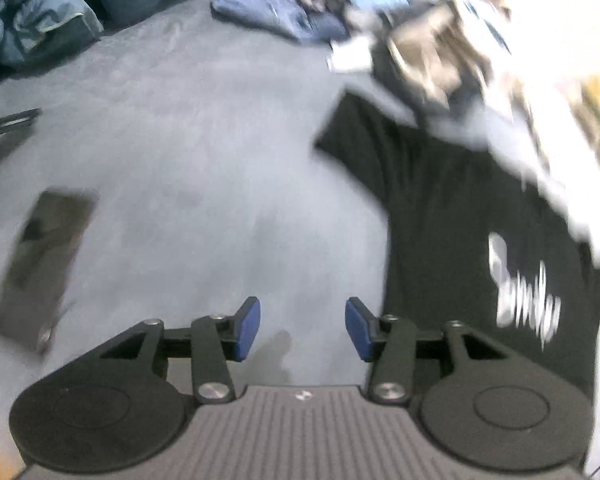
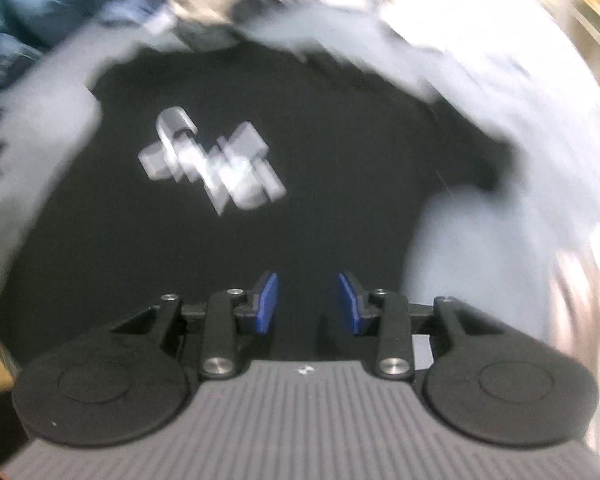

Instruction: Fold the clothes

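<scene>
A black T-shirt [image 1: 452, 216] with a white print lies spread on a grey sheet [image 1: 188, 152], one sleeve pointing up left. My left gripper [image 1: 302, 326] hangs over the bare sheet just left of the shirt's edge, its blue pads apart with nothing between them. In the right wrist view the same black T-shirt [image 2: 260, 128] fills the middle, its white print [image 2: 212, 164] blurred. My right gripper [image 2: 308, 304] is over the shirt's lower part, open, with only dark cloth seen behind the gap. Both views are smeared by motion.
A dark phone [image 1: 44, 264] lies on the sheet at the left. Folded blue jeans [image 1: 284, 16] and a mixed heap of clothes [image 1: 440, 52] sit at the back right. Rumpled blue-green bedding [image 1: 32, 20] is at the back left. White cloth [image 2: 520, 120] borders the shirt on the right.
</scene>
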Demonstrator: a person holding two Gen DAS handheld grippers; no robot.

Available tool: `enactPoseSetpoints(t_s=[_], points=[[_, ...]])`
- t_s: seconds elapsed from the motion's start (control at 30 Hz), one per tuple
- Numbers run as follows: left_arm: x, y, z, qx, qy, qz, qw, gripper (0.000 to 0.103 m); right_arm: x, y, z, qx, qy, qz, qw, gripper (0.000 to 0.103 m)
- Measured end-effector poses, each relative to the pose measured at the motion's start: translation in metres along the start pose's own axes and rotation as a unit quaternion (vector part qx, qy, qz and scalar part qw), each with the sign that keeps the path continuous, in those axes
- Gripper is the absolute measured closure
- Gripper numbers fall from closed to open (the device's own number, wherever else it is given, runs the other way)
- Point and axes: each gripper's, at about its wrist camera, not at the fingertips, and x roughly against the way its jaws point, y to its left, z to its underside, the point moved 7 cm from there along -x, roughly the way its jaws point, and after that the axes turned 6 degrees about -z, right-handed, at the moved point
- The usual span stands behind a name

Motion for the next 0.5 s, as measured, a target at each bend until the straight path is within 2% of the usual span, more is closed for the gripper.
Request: enactPoseSetpoints(t_s=[0.07,0.17,0.27,0.33,0.43,0.5], points=[[-0.024,-0.006,-0.034,0.02,-0.015,0.001,0.9997,0.055,-0.036,0.033,-0.062,0.036,-0.03,-0.042,0.998,0.069],[-0.06,-0.013,-0.076,0.047,-0.022,0.026,0.9983,0.057,-0.1,0.088,-0.146,0.056,-0.042,-0.117,0.991,0.067],[-0.09,-0.021,-0.102,0.071,0.002,0.069,0.9951,0.057,-0.158,0.133,-0.211,0.076,-0.037,-0.172,0.982,0.064],[-0.103,-0.022,-0.111,0.077,0.01,0.08,0.9938,0.061,-0.192,0.153,-0.249,0.084,-0.034,-0.187,0.978,0.063],[-0.12,-0.017,-0.111,0.09,0.028,0.095,0.991,0.07,-0.254,0.179,-0.288,0.088,0.003,-0.21,0.974,0.061],[-0.131,-0.014,-0.109,0.106,0.045,0.107,0.9875,0.083,-0.295,0.194,-0.306,0.092,0.031,-0.215,0.972,0.06]])
